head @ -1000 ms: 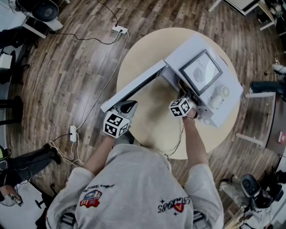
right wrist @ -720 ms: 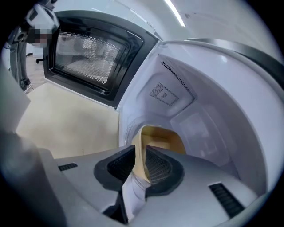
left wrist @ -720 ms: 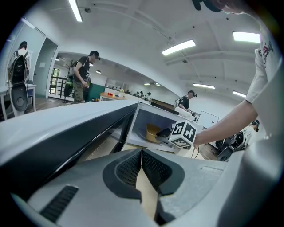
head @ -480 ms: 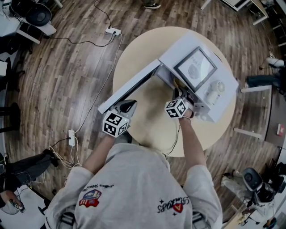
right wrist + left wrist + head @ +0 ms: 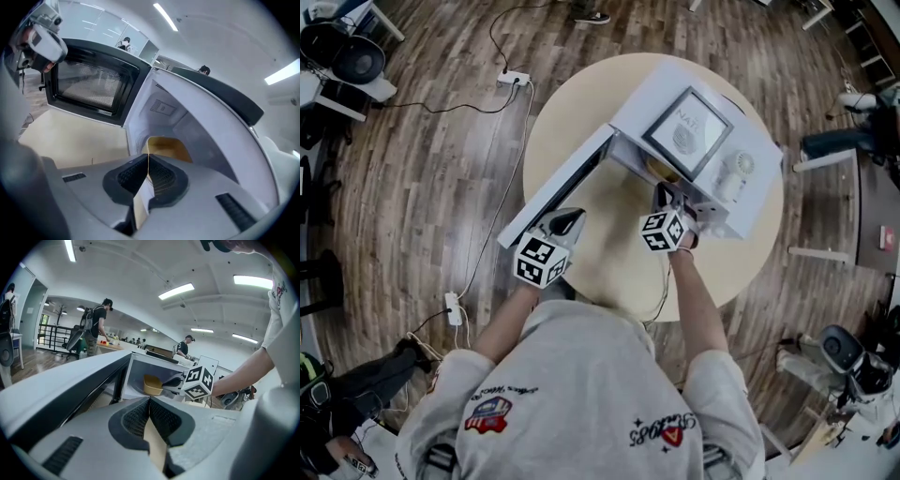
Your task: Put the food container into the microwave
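The food container (image 5: pixel 164 147) sits inside the microwave (image 5: pixel 649 89), on the cavity floor just beyond the tips of the right gripper (image 5: pixel 147 159). That gripper's jaws have just been closing and now meet pad to pad with nothing between them, so the placing itself looks done. What seems left is clearing the opening and shutting the door (image 5: pixel 555 187).

The left gripper (image 5: pixel 150 401) also has its jaws pressed together and empty. The open door runs along its left side toward the cavity straight ahead, and the marker cube of the right gripper shows ahead and to its right.

To do this step well, the right gripper should probably draw straight back along its own line until it is well clear of the opening. A sideways drift to its left would take it toward the door hinge. Only then should the left gripper push the door, and closed jaws suit that, since they make one blunt face. Pressing near the door's free edge, close to the left gripper, likely gives the easiest swing — a steady push, not a jab, so that the microwave does not slide on the round table (image 5: pixel 623 258).
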Motion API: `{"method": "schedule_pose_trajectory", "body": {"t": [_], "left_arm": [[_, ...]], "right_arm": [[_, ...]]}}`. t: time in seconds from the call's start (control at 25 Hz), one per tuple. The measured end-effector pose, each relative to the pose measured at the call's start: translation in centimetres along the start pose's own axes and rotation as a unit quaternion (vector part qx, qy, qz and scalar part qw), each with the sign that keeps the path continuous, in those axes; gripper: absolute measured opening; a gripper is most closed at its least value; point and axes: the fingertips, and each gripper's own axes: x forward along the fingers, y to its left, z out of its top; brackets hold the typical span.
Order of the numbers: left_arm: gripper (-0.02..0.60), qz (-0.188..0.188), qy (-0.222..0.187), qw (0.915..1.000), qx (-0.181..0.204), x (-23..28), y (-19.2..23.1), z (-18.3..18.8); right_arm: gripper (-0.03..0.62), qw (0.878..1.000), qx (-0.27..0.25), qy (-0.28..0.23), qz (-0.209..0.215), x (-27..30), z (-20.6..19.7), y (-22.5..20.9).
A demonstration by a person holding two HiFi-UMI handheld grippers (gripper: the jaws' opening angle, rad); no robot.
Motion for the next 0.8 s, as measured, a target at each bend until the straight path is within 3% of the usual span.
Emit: {"method": "schedule_pose_trajectory", "body": {"t": [0.6, 0.8], "left_arm": [[0.005, -0.049, 0.003, 0.9981, 0.038, 1.8, -1.9, 1.7], [0.005, -0.052, -0.007, 0.9975, 0.048, 1.7, -2.4, 2.9]], "right_arm": [[0.006, 0.987, 0.155, -0.036, 0.001, -5.2, -1.2, -0.9], [0.006, 0.973, 0.225, -0.055, -0.009, -7.5, -1.2, -2.0]]}}
